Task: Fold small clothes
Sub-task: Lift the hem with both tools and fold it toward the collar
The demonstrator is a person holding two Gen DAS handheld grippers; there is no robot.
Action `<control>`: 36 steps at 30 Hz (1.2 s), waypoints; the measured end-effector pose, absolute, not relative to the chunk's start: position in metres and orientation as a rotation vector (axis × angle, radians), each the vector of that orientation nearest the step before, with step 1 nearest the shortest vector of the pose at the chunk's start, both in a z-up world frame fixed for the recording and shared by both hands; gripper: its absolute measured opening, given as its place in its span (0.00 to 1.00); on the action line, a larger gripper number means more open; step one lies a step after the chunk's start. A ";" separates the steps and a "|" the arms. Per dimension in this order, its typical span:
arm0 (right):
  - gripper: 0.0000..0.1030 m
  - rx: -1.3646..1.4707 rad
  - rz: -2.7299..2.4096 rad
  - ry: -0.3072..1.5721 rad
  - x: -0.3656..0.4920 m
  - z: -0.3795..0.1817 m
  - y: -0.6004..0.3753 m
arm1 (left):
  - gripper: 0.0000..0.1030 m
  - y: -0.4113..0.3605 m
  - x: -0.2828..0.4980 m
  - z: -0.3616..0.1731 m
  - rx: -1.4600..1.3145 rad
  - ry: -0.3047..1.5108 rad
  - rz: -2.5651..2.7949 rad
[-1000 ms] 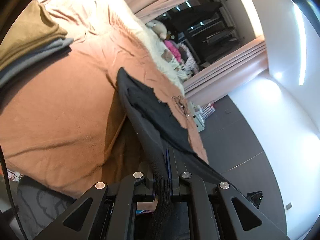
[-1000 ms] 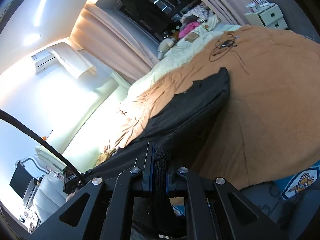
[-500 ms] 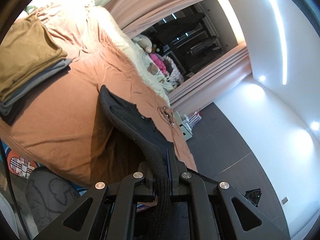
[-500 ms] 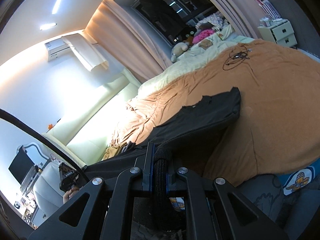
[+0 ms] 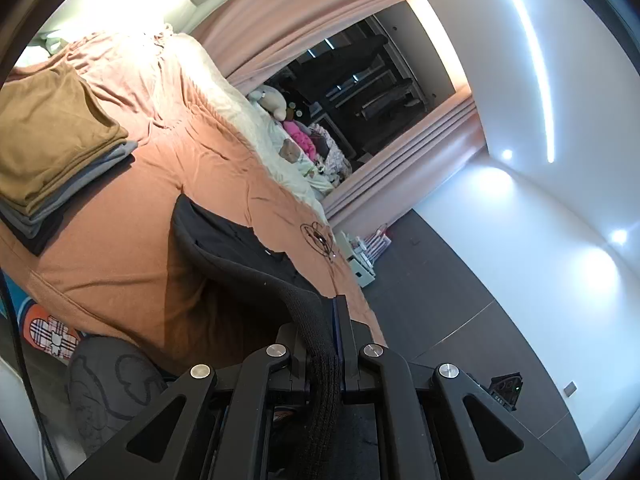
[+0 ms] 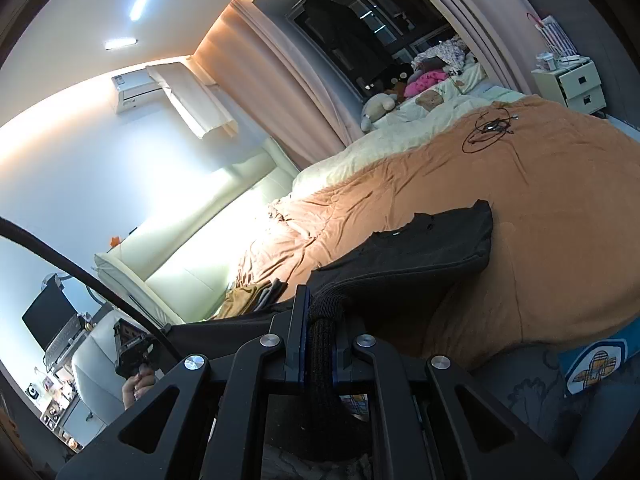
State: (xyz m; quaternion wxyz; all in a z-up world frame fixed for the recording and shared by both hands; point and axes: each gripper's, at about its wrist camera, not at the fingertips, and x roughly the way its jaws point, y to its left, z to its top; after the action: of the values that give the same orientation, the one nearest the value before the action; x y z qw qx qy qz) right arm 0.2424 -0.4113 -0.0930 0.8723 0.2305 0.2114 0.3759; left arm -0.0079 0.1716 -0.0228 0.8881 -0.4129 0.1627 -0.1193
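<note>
A black garment point(image 5: 228, 240) stretches from both grippers onto the orange bedspread point(image 5: 132, 216), its far end resting on the bed. My left gripper point(image 5: 320, 320) is shut on the ribbed hem of one corner. In the right wrist view the same black garment point(image 6: 432, 240) hangs taut toward the bed, and my right gripper point(image 6: 320, 320) is shut on its other ribbed corner. The other gripper point(image 6: 132, 348), held by a hand, shows at the lower left of that view.
A stack of folded clothes point(image 5: 52, 140), brown on top and grey and black below, lies on the bed's left part. A coiled cable point(image 6: 488, 128) rests on the bedspread. Pillows and soft toys point(image 6: 400, 100) sit at the bed's far end. A white nightstand point(image 6: 572, 84) stands beside it.
Both grippers have drawn back and up from the bed, the left one more. The garment now lies farther away and looks smaller, and the folded stack has come fully into view.
</note>
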 end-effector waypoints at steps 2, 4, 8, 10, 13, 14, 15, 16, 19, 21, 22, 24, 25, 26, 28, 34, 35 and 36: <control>0.04 0.479 0.784 0.443 0.247 -0.094 -0.410 | 0.08 0.174 -0.005 -0.024 -0.863 0.344 -0.243; 0.04 0.484 0.783 0.451 0.258 -0.094 -0.411 | 0.08 0.177 0.002 -0.024 -0.865 0.350 -0.236; 0.04 0.480 0.783 0.459 0.283 -0.089 -0.411 | 0.08 0.179 0.023 -0.018 -0.848 0.366 -0.216; 0.04 0.477 0.784 0.456 0.298 -0.085 -0.410 | 0.08 0.178 0.036 -0.013 -0.832 0.375 -0.221; 0.04 0.481 0.783 0.459 0.320 -0.081 -0.407 | 0.08 0.179 0.058 -0.006 -0.812 0.399 -0.216; 0.04 0.478 0.785 0.460 0.325 -0.082 -0.408 | 0.08 0.180 0.064 -0.004 -0.807 0.406 -0.212; 0.04 0.478 0.784 0.462 0.334 -0.080 -0.406 | 0.08 0.182 0.070 -0.003 -0.805 0.410 -0.208; 0.04 0.479 0.786 0.465 0.340 -0.080 -0.406 | 0.08 0.183 0.079 0.000 -0.802 0.418 -0.200; 0.04 0.471 0.781 0.464 0.362 -0.073 -0.400 | 0.08 0.190 0.099 0.004 -0.789 0.435 -0.178; 0.04 0.471 0.782 0.461 0.377 -0.068 -0.396 | 0.08 0.194 0.117 0.009 -0.778 0.444 -0.162; 0.04 0.467 0.782 0.459 0.385 -0.067 -0.395 | 0.08 0.196 0.124 0.010 -0.774 0.446 -0.155; 0.04 0.460 0.774 0.457 0.399 -0.063 -0.390 | 0.08 0.200 0.142 0.014 -0.763 0.453 -0.138; 0.04 0.457 0.770 0.460 0.407 -0.061 -0.387 | 0.08 0.202 0.153 0.016 -0.758 0.458 -0.127; 0.04 0.455 0.767 0.463 0.416 -0.059 -0.384 | 0.08 0.204 0.162 0.016 -0.755 0.464 -0.121; 0.04 0.448 0.763 0.469 0.432 -0.057 -0.377 | 0.08 0.206 0.178 0.017 -0.746 0.478 -0.103; 0.04 0.439 0.725 0.519 0.483 -0.058 -0.356 | 0.08 0.217 0.237 0.006 -0.729 0.537 -0.039; 0.04 0.437 0.716 0.530 0.493 -0.057 -0.351 | 0.08 0.219 0.245 0.003 -0.729 0.549 -0.031; 0.04 0.437 0.706 0.543 0.502 -0.060 -0.346 | 0.08 0.222 0.253 -0.002 -0.730 0.560 -0.024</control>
State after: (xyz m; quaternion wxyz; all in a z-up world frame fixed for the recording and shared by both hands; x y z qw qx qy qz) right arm 0.5019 -0.3461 -0.0596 0.8794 0.2095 0.2605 0.3389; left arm 0.2534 0.2216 -0.0016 0.8959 -0.3524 0.2702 -0.0114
